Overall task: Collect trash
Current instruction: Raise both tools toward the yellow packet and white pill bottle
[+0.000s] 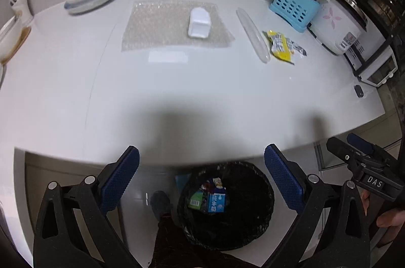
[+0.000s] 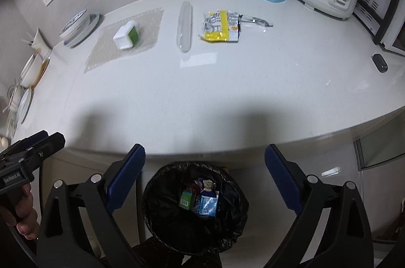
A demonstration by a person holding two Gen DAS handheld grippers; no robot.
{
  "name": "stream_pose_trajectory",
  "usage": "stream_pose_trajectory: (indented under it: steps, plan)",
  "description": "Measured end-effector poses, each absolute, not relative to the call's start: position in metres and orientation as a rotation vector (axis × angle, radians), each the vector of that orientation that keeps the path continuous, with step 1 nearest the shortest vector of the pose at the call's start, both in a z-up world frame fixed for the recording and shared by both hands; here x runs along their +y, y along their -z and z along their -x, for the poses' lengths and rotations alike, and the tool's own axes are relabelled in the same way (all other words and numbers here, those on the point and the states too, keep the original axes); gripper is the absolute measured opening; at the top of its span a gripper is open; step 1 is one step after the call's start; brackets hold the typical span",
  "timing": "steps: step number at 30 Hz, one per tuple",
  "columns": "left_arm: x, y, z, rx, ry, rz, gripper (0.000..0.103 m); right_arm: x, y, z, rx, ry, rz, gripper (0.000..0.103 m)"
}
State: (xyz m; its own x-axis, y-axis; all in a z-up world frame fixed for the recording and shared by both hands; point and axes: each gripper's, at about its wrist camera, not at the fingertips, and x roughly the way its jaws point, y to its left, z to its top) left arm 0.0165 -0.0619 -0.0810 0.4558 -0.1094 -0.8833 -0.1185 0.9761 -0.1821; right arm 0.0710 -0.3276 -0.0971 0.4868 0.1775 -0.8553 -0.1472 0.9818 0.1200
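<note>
Black bin (image 2: 195,212) holds two cartons (image 2: 200,201), counter (image 2: 202,96) four scraps (image 2: 221,26)

Cartons (image 2: 200,201) in bin (image 2: 154,212); wrapper (image 2: 221,26) right of, perhaps, a tube (image 2: 184,26).

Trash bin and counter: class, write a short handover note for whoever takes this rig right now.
Left gripper: open, empty, above the trash bin.
Right gripper: open, empty, also above the bin.
Done: blue carton and green carton lie in the bin.
Left on the counter: yellow wrapper, clear plastic tube, white box on the bubble wrap sheet.
</note>
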Motion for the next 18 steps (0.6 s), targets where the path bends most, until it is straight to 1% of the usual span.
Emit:
stream_pose_trajectory:
  steps: [14, 18]
  plan:
    - [-0.040, 0.065, -0.143, 1.123, 0.013, 0.200, 0.097, -0.315, 0.080, -0.176, 1.051, -0.111, -0.030, 0.091]
    - [-0.040, 0.070, -0.174, 1.141, 0.009, 0.186, 0.097, -0.314, 0.081, -0.208, 1.067, -0.093, -0.027, 0.091]
